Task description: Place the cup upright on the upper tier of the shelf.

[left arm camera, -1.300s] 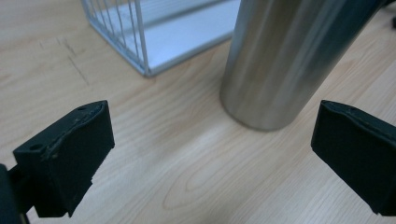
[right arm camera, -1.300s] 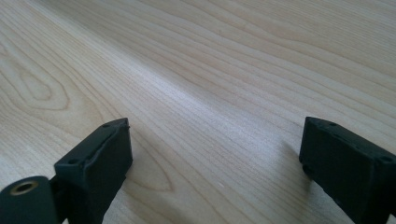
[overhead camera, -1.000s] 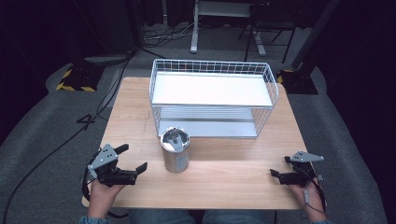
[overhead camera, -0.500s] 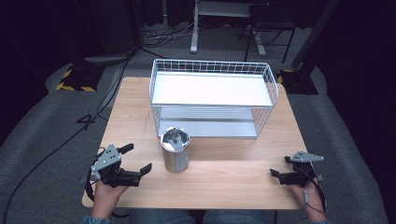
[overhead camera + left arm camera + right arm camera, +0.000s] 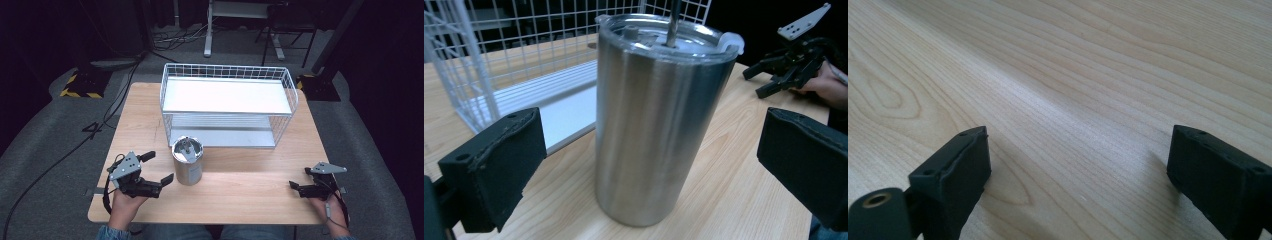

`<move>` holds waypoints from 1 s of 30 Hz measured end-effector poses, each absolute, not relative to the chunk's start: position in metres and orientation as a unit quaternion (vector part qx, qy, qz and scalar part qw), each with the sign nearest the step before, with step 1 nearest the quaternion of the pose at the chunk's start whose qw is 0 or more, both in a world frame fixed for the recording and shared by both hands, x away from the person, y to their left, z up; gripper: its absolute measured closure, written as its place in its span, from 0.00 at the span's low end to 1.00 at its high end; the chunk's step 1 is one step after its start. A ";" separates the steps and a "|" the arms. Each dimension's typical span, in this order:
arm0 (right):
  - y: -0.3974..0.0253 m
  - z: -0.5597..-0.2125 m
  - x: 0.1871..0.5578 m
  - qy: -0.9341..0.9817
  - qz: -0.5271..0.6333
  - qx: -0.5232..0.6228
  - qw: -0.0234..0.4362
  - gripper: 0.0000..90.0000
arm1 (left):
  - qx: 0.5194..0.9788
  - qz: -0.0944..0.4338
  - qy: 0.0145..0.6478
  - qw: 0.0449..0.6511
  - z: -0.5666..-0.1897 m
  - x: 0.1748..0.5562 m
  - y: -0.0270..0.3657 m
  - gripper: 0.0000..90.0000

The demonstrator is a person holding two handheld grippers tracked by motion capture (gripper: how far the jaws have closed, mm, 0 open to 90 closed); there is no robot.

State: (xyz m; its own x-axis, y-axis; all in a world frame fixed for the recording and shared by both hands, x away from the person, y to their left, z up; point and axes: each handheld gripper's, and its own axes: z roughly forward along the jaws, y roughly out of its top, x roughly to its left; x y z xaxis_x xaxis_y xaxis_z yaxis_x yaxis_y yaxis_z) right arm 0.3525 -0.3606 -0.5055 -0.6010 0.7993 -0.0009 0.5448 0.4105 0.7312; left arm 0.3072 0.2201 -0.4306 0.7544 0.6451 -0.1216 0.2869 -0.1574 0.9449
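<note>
Left gripper: shifted closer over the last second, jaws wide, holding nothing. Lidded cylindrical brushed-steel tumbler: upright, just ahead between them; a grasp seems imminent. Right gripper: unmoved, spread, empty, well apart.

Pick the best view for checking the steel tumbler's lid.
The left gripper view: the steel tumbler stands close between the open fingers, its lid and side sharp. The high view shows it small, from above, in front of the wire basket. The right gripper view faces bare table.
</note>
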 end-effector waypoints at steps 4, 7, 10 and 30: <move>-0.361 -0.505 0.352 0.821 0.356 0.410 0.178 0.12 | 0.746 0.155 0.307 0.570 -0.430 0.311 0.213 0.00; -0.361 -0.506 0.352 0.820 0.357 0.410 0.178 0.12 | 0.747 0.155 0.309 0.568 -0.430 0.314 0.208 0.00; -0.361 -0.505 0.353 0.820 0.357 0.410 0.178 0.12 | 0.746 0.154 0.310 0.569 -0.431 0.315 0.205 0.00; -0.361 -0.505 0.353 0.818 0.354 0.415 0.182 0.12 | 0.749 0.138 0.295 0.577 -0.438 0.339 0.178 0.00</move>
State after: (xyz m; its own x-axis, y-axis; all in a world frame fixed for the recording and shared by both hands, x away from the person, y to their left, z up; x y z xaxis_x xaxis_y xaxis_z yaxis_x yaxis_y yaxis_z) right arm 0.3530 -0.3612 -0.5055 -0.5896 0.8077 -0.0037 0.5497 0.4046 0.7308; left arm 0.3389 0.1776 -0.4378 0.7877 0.6015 -0.1334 0.2830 -0.1609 0.9455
